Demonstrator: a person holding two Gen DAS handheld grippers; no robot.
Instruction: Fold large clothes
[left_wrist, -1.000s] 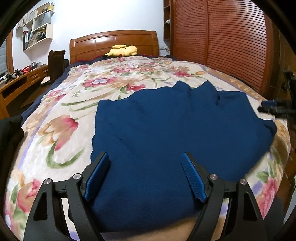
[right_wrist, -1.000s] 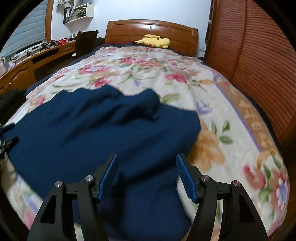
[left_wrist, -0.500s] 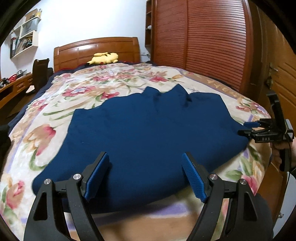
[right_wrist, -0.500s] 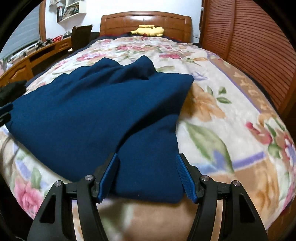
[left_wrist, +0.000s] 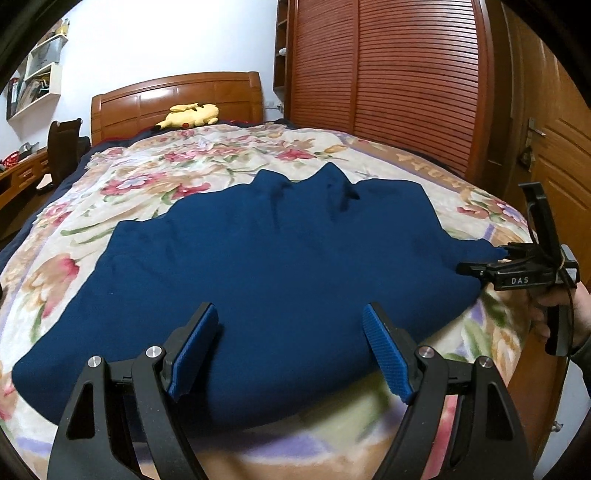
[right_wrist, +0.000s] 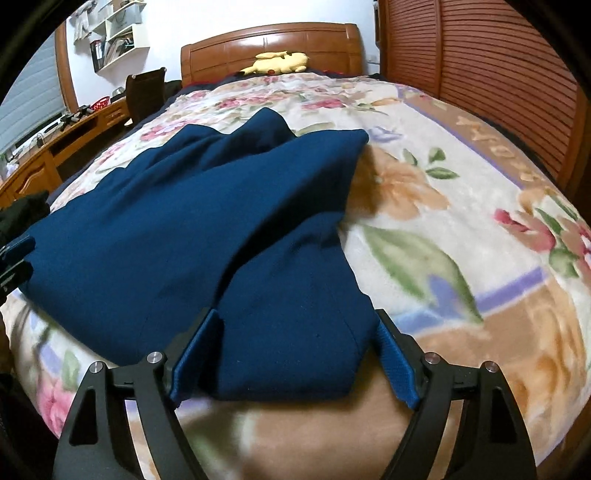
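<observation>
The blue garment is lying spread across the foot of the bed, partly folded, with one flap doubled over at the near edge. The right claw is opening, its pads straddling that flap without pressing it. The left claw is hanging wide open above the cloth, holding nothing. Judging by the broad shape, further folds are remaining.

"DAS" on right gripper.
</observation>
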